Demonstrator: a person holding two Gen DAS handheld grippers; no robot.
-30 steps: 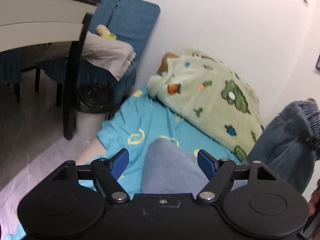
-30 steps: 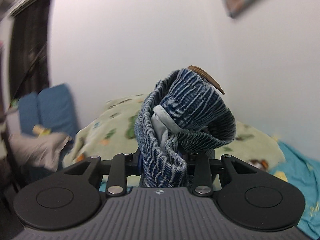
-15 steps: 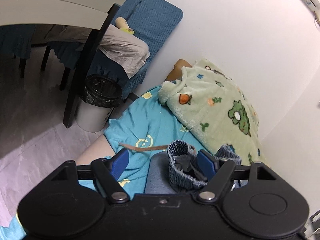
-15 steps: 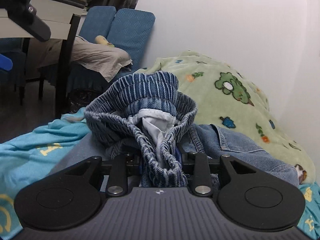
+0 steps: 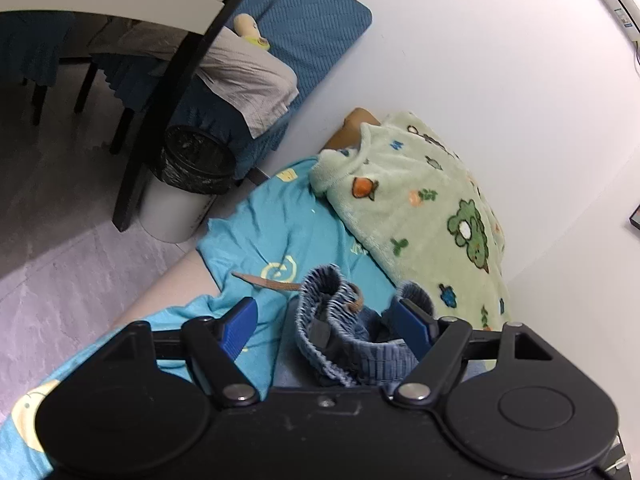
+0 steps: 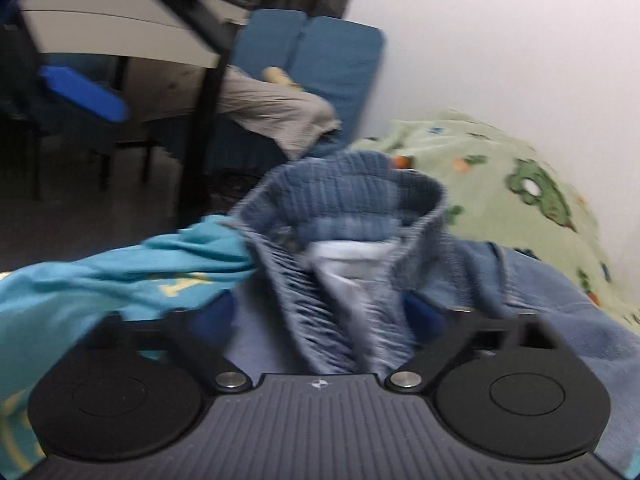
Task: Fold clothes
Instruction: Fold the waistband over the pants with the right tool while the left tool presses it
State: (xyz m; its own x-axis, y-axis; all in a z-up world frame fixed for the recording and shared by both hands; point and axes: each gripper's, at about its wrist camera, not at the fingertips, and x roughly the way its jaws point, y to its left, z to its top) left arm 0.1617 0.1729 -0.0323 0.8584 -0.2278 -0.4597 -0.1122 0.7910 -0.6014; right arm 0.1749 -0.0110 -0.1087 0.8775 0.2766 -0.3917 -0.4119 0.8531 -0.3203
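Note:
Blue jeans with a ribbed elastic waistband (image 5: pixel 320 320) lie bunched on the turquoise bedsheet (image 5: pixel 272 224). A brown belt (image 5: pixel 268 282) trails left from the waistband. My left gripper (image 5: pixel 326 320) is open, its blue fingers on either side of the waistband. In the right wrist view the waistband (image 6: pixel 344 216) stands up between the fingers of my right gripper (image 6: pixel 320 316), which are spread apart and open. The denim leg (image 6: pixel 560 304) spreads to the right.
A green cartoon-print blanket (image 5: pixel 420 200) lies along the white wall. A bin with a black liner (image 5: pixel 188 184), a dark table leg (image 5: pixel 160 120) and blue chairs holding beige clothing (image 5: pixel 248 76) stand left of the bed. The bed edge is at the left.
My right gripper has opened and let go of the jeans waistband, which it carried down onto the bed. My left gripper stays open, now over the waistband.

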